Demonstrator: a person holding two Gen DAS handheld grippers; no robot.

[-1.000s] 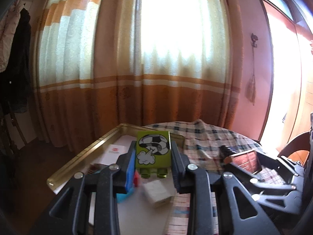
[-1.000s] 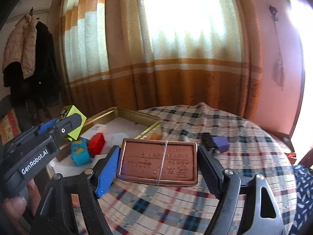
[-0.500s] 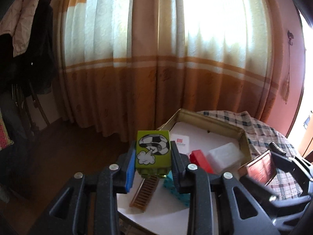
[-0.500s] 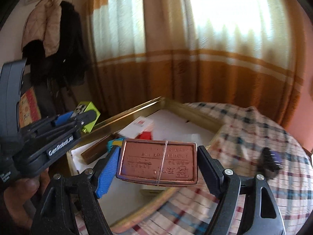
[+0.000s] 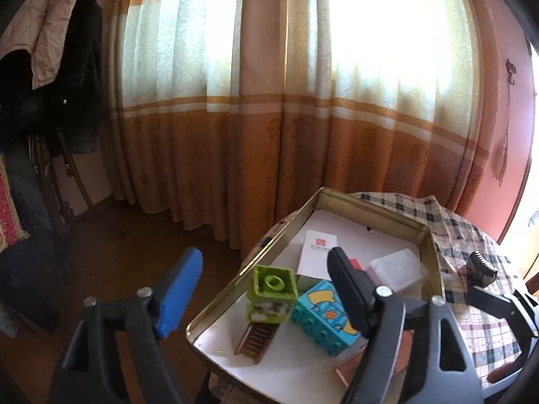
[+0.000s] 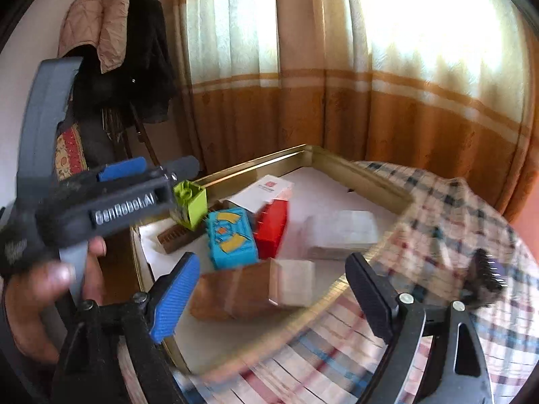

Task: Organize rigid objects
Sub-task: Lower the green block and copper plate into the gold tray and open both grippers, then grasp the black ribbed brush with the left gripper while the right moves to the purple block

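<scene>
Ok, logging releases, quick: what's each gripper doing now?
Left gripper: open, jaws just opened, green toy block dropped in the gold tray.
Right gripper: open, jaws just opened, copper-brown flat tin released.

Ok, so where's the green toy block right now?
The green toy block sits in the gold tray, near its left edge in the left wrist view, partly on the brown comb and touching the blue block.

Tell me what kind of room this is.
Probably a room in a home: floor-length orange and cream curtains over a bright window, coats hanging on a rack, and a round table under a plaid tablecloth.
</scene>
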